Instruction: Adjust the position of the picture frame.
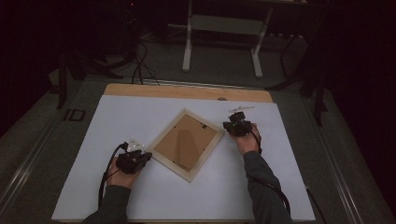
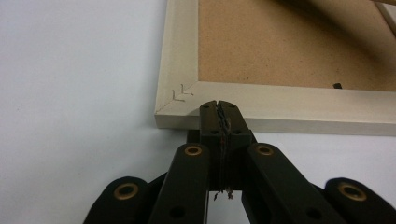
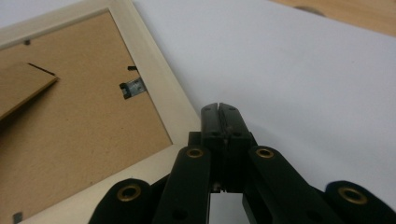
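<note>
Both tools, left (image 2: pixel 218 108) and right (image 3: pixel 219 112), fully closed, empty, against pale wooden back-up picture frame (image 1: pixel 188 143); push opposite corners evenly, flat on white tabletop (image 1: pixel 140 107).

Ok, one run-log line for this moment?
picture frame: face down on white sheet | left claw: shut, at frame's corner | right claw: shut, at opposite corner

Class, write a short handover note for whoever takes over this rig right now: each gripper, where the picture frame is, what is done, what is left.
Left gripper: jaws shut on nothing, tips at the picture frame's near-left edge, close to a corner.
Right gripper: jaws shut on nothing, beside the frame's right corner.
Frame: face down on the white sheet, turned diagonally, brown backing board up, stand flap visible.
Done: both grippers brought to opposite sides of the frame.
Left: probably pushing or straightening the frame; not lifted yet.
</note>
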